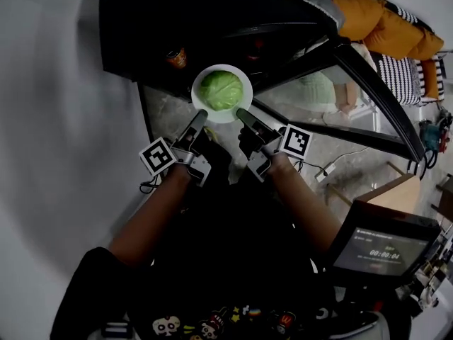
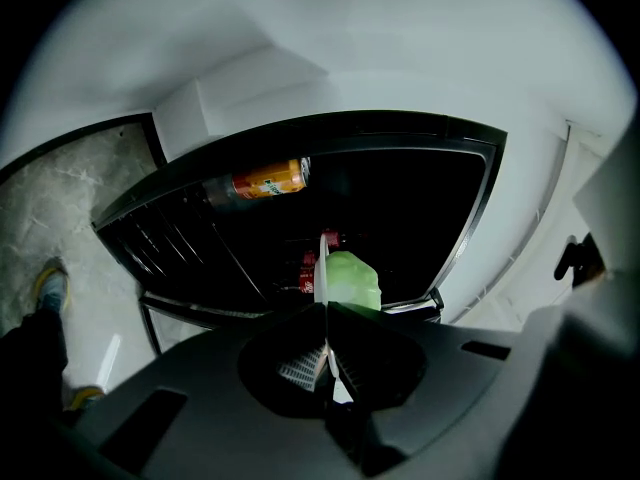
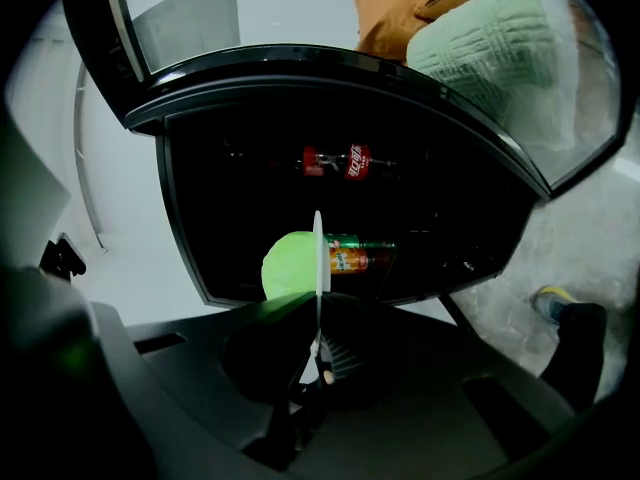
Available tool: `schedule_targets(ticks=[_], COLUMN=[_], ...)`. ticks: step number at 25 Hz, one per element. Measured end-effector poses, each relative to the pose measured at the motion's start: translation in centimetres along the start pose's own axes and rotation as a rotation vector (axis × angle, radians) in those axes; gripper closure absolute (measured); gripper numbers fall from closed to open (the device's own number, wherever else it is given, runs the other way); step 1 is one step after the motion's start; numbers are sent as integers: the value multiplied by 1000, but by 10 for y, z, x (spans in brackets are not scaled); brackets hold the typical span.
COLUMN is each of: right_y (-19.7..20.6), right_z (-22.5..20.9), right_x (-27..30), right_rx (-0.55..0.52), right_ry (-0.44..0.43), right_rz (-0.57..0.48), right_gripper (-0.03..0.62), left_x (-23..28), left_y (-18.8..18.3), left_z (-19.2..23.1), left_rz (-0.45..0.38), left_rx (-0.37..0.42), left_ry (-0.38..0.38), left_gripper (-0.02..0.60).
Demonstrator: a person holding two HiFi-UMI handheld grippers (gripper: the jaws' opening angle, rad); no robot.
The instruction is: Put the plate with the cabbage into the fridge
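here's the plate (image 1: pixel 223 118) out in the air at the mouth of the open fridge (image 1: pixel 141 20), cabbage (image 1: pixel 222 89) sitting in the middle of it, not on any shelf yet, with the floor (image 1: pixel 166 115) showing just below

left gripper (image 1: pixel 199 117) has its jaws clenched on the near-left rim, right gripper (image 1: pixel 243 114) clenched on the near-right rim. each gripper view shows that rim as a thin white line pinched between the jaws, so the whole hold is on the near side and the far side hangs free

to do this well, i'd say both grippers go forward together at one height. let one lead and the plate twists; let the far edge dip and that round cabbage can roll off. the interior is dark and already stocked: an orange soda bottle (image 2: pixel 268 180) up on the left, a cola bottle (image 3: pixel 335 160) deeper in, another bottle (image 3: pixel 362 258) lying just behind the plate's line. so pick a bare stretch of shelf, stay off the glass door (image 1: pixel 318 98) standing open on the right, and don't ease the jaws until the plate bears on the shelf

pose now: both forearms (image 1: pixel 152 214) reach out ahead of the body and angle in toward each other, grippers in a narrow v that meets at the plate, marker cubes (image 1: pixel 158 155) turned outward
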State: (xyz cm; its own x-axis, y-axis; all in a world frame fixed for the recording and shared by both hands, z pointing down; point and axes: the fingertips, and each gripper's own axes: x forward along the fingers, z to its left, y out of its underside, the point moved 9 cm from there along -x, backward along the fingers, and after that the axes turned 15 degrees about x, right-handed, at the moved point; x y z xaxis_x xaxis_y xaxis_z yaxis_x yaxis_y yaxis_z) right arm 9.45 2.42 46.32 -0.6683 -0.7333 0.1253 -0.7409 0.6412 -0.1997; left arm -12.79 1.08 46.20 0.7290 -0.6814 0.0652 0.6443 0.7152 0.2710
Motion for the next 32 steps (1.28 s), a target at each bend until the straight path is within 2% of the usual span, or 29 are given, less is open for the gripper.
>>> schedule_targets(ticks=[4, 11, 15, 18, 22, 32], right_y=[-1, 1, 0, 6, 11, 7], right_z=[1, 2, 9, 10, 11, 14], right_x=[1, 2, 2, -1, -3, 0], right_rx=[-2, 19, 12, 44, 58, 82], right_ry=[-28, 1, -27, -19, 35, 22], right_rz=[24, 23, 12, -32, -56, -15], right_gripper=[576, 576, 576, 576, 576, 576], left_x=[-2, -6, -1, 0, -4, -6], left_y=[-3, 0, -6, -6, -5, -2], left_z=[-5, -5, -17, -19, -14, -26], left_rz=[-14, -36, -41, -19, -4, -58], left_rx=[55, 37, 71, 39, 2, 19], left_ry=[2, -26, -14, -28, -56, -100], left_gripper=[571, 571, 571, 571, 571, 571])
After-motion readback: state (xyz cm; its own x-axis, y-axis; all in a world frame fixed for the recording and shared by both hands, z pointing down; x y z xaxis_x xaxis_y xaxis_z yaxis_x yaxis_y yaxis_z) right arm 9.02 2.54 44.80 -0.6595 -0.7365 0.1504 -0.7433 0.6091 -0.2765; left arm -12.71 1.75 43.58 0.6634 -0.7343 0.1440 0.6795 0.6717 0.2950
